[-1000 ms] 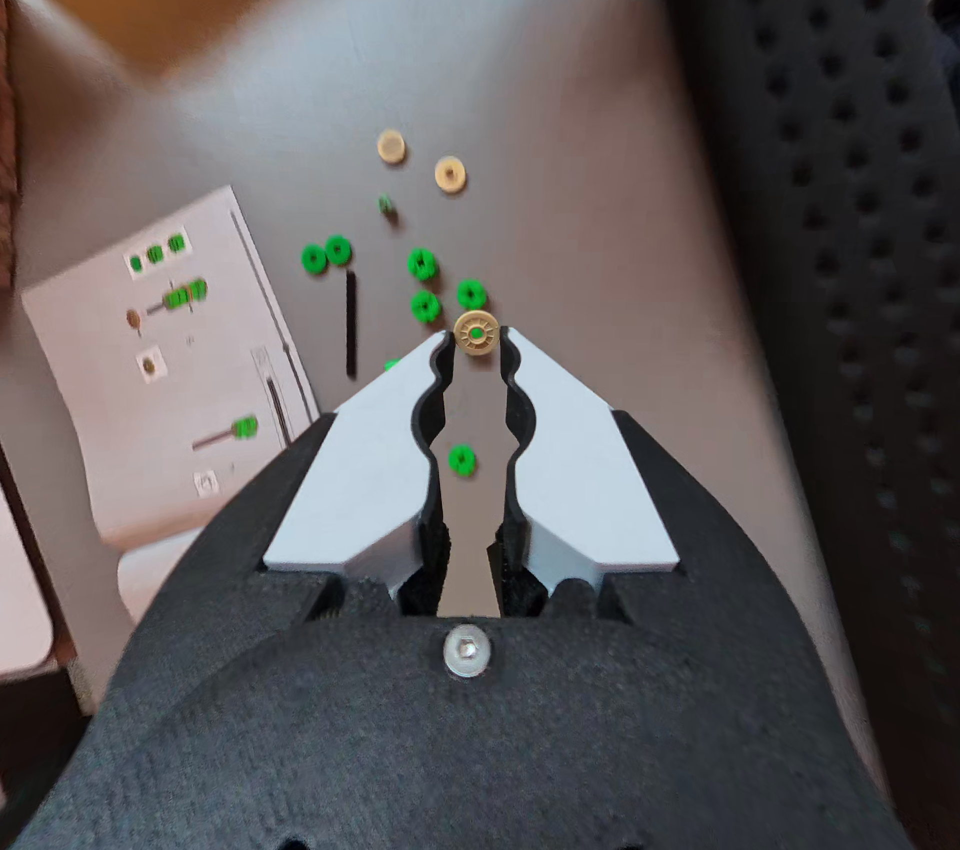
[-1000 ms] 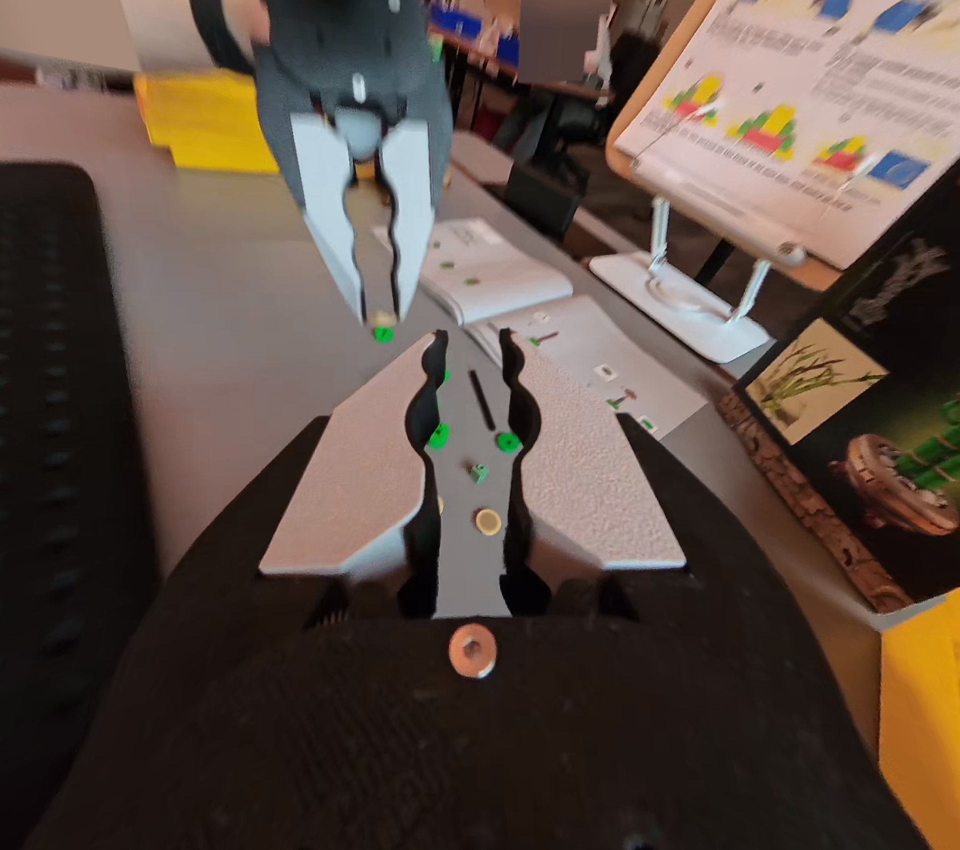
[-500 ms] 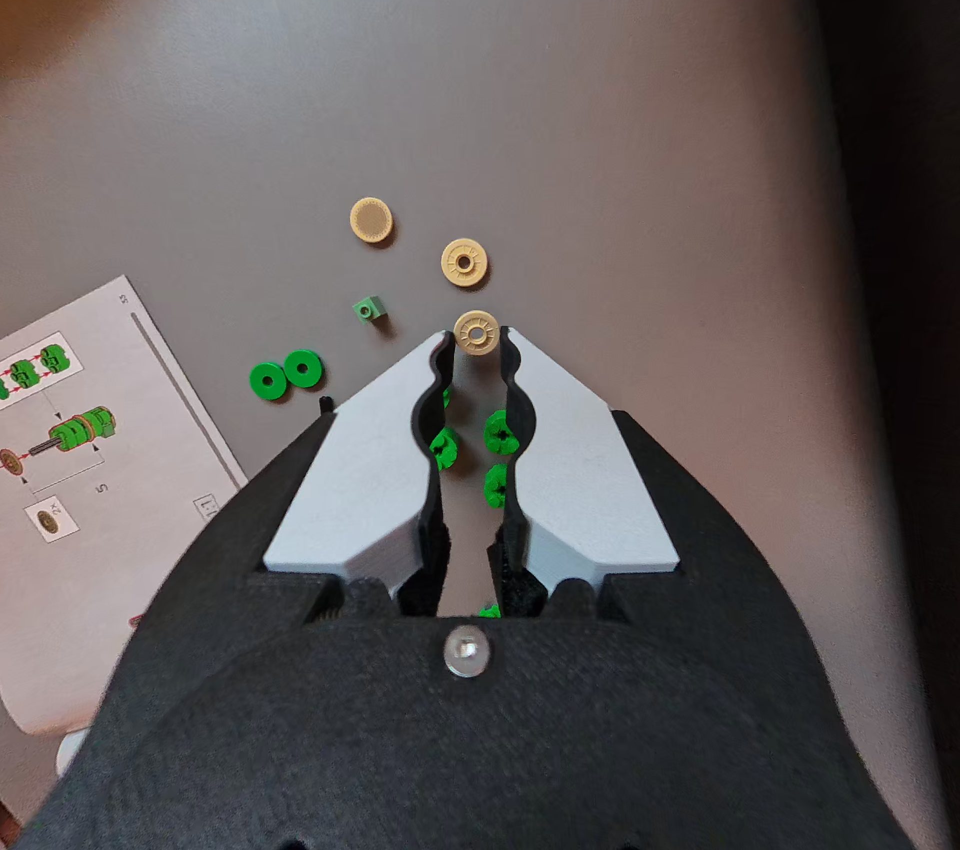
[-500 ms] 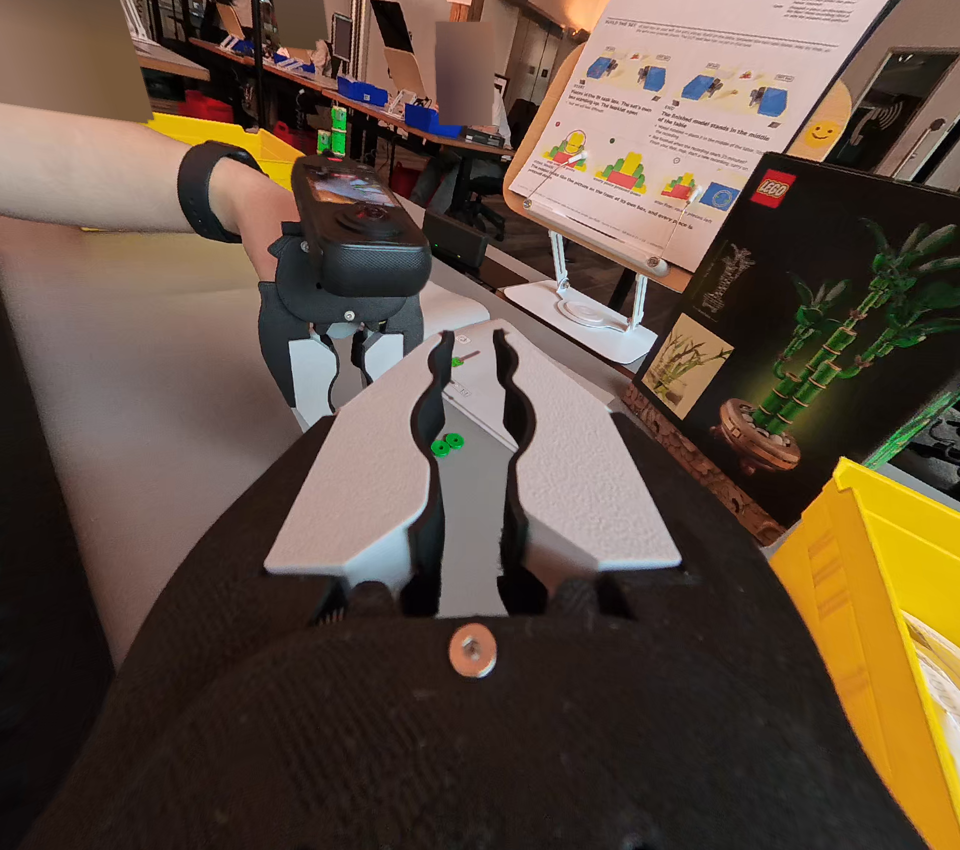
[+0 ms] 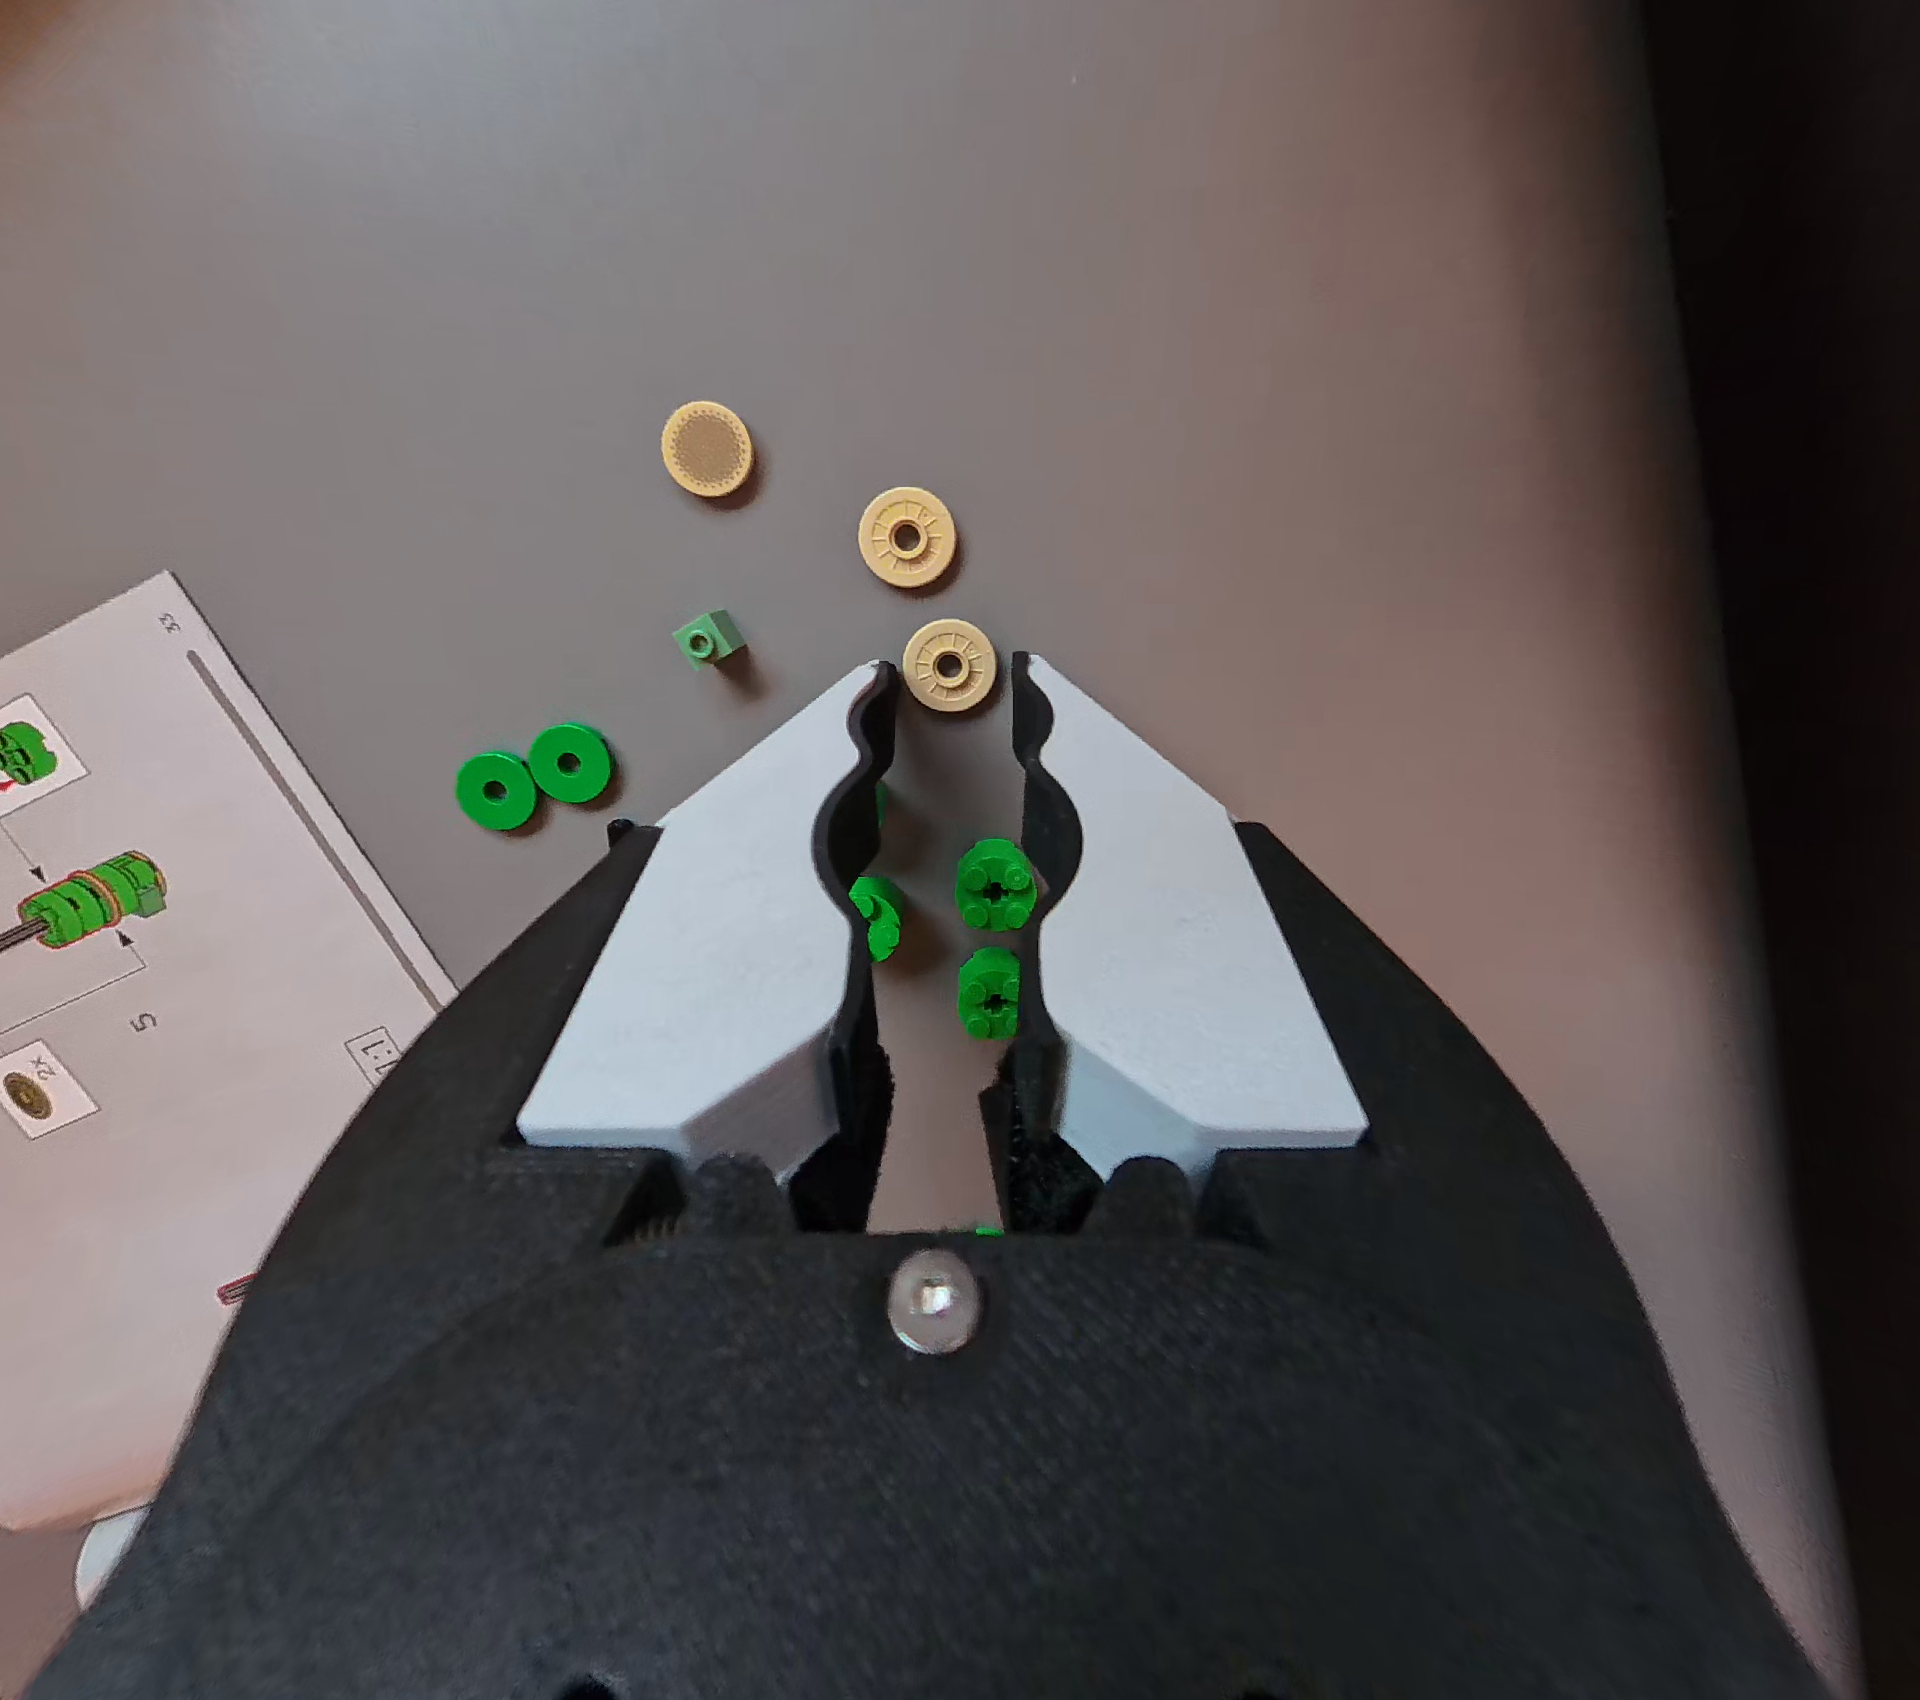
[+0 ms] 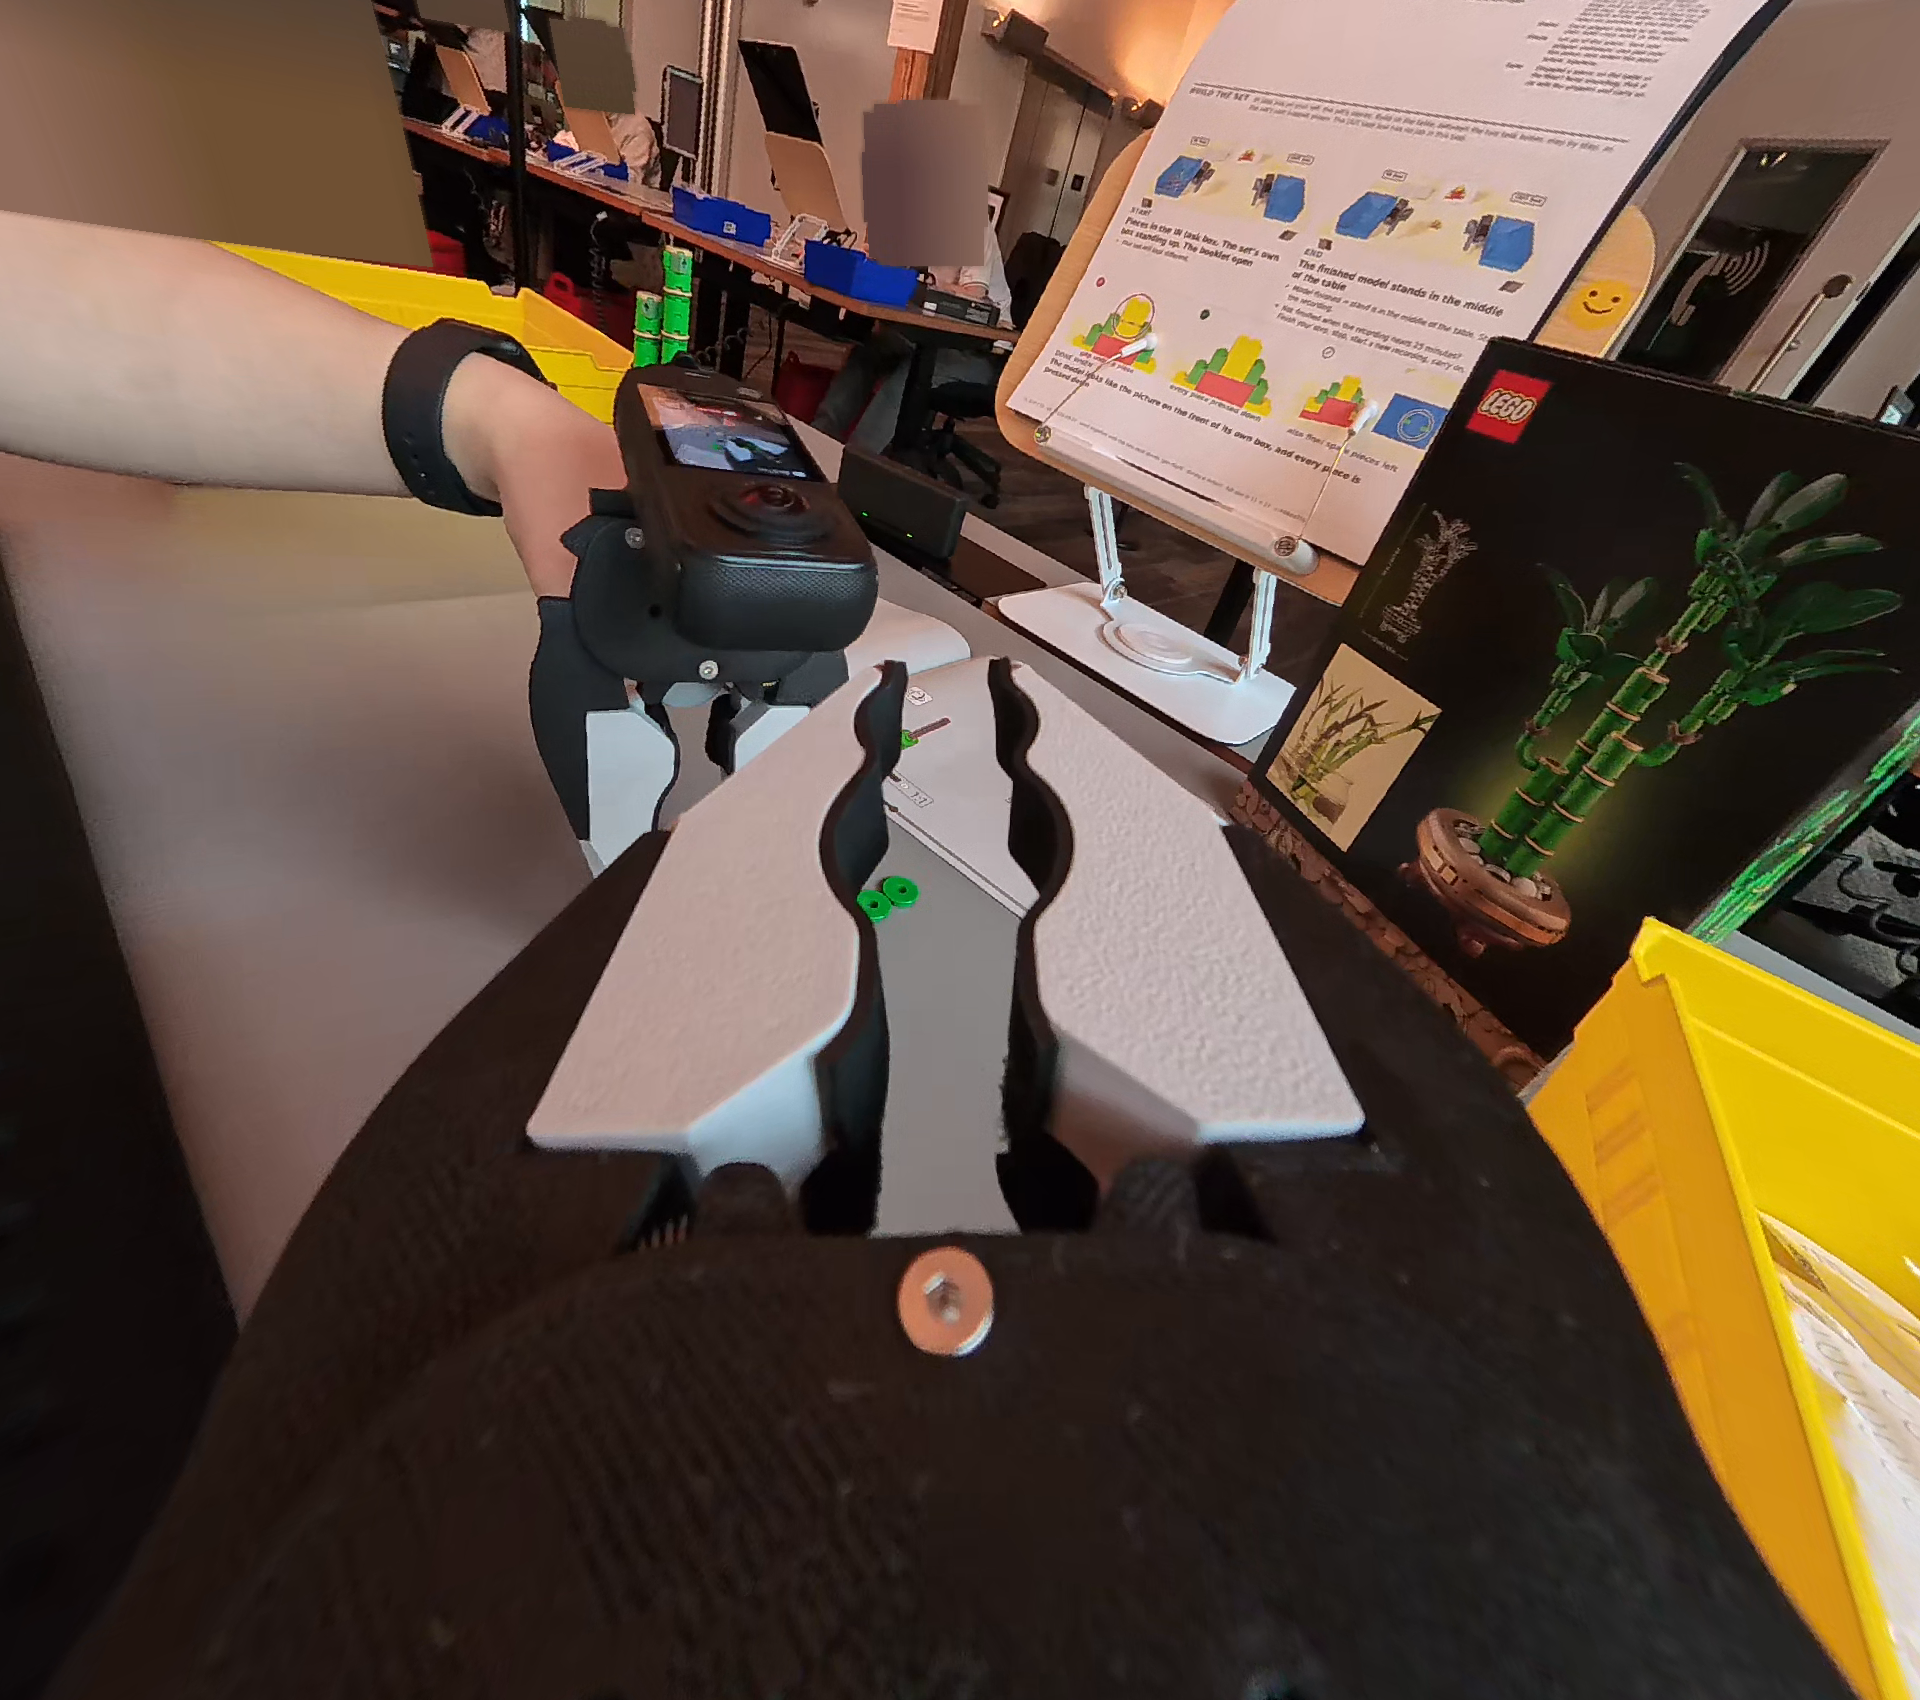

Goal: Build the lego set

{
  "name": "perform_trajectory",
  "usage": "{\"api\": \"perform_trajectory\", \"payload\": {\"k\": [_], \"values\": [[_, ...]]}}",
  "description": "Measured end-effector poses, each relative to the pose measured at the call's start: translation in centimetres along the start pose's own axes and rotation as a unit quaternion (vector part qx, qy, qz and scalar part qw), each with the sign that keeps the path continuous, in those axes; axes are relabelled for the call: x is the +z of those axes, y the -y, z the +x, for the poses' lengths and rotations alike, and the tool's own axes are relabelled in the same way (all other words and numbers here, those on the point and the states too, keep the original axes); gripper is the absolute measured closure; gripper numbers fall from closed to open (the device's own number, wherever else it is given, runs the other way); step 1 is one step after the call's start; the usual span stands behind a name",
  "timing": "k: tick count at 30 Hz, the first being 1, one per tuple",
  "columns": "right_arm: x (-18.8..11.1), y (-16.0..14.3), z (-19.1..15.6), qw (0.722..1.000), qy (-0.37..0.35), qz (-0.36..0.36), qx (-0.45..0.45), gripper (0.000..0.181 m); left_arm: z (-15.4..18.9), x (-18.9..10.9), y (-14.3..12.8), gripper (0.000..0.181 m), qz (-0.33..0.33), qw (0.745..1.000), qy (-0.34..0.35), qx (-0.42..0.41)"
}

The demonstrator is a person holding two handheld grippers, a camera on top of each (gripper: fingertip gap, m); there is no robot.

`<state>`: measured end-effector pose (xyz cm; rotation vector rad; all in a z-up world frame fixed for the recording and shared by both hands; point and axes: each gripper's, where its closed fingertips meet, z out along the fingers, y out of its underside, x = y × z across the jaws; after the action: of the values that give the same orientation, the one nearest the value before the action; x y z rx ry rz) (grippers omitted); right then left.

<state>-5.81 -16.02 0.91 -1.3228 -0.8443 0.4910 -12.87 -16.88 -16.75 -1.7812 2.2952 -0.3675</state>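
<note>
Down over the grey table (image 5: 1143, 196), left gripper (image 5: 948, 668) with jaws apart, a tan round piece with a centre hole (image 5: 949, 665) lying loose between the fingertips, gripped by neither. Just beyond, a second holed tan round (image 5: 906, 537) and a flat tan disc (image 5: 707, 449); a small pale green brick (image 5: 710, 640) to the left. Two flat green rings (image 5: 532, 775) touching each other beside the open instruction booklet (image 5: 156, 975). Green round bricks (image 5: 994, 885) under the gripper, seen through the gap. Right gripper (image 6: 943, 676) held low and level, jaws apart, empty, aimed at the booklet and rings. Lego box (image 6: 1621, 694) standing at right, yellow bin (image 6: 1766, 1235) beside it.
</note>
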Motion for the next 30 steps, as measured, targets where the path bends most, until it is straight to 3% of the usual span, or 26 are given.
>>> {"api": "perform_trajectory", "payload": {"k": [3, 6, 9, 11, 15, 18, 20, 23, 26, 30], "values": [[0.0, 0.0, -0.1, 1.000, 0.001, -0.001, -0.001, 0.165, -0.2, -0.2, 0.0, 0.147, 0.002, 1.000, 0.004, -0.006], [-0.1, 0.0, -0.2, 1.000, 0.001, -0.001, -0.005, 0.165, -0.4, -2.2, 1.1, 0.138, 0.061, 0.997, 0.008, -0.038], [-0.1, 0.2, -0.4, 1.000, 0.004, 0.004, -0.007, 0.165, -1.0, -7.4, 2.4, 0.137, 0.183, 0.978, 0.047, -0.088], [0.0, 0.1, -0.5, 1.000, 0.004, 0.001, -0.007, 0.165, -1.4, -11.9, 1.6, 0.137, 0.258, 0.954, 0.101, -0.118], [0.7, -0.5, -0.3, 1.000, -0.010, -0.021, -0.006, 0.165, -0.6, -19.3, -4.0, 0.130, 0.326, 0.900, 0.218, -0.190], [1.5, -1.2, -0.3, 0.999, -0.020, -0.045, -0.006, 0.164, 1.8, -22.2, -8.8, 0.113, 0.349, 0.861, 0.276, -0.246], [2.2, -1.6, -0.7, 0.998, -0.017, -0.058, -0.004, 0.162, 3.9, -22.9, -12.3, 0.099, 0.353, 0.832, 0.318, -0.286], [3.2, -2.3, -1.4, 0.997, -0.011, -0.076, -0.015, 0.161, 7.2, -23.3, -16.9, 0.096, 0.371, 0.776, 0.378, -0.342], [4.1, -3.1, -1.8, 0.995, -0.016, -0.092, -0.032, 0.161, 10.3, -23.8, -18.9, 0.099, 0.437, 0.719, 0.398, -0.365], [5.2, -3.8, -2.0, 0.993, -0.031, -0.099, -0.054, 0.161, 12.7, -24.8, -21.1, 0.100, 0.461, 0.690, 0.408, -0.381]]}}
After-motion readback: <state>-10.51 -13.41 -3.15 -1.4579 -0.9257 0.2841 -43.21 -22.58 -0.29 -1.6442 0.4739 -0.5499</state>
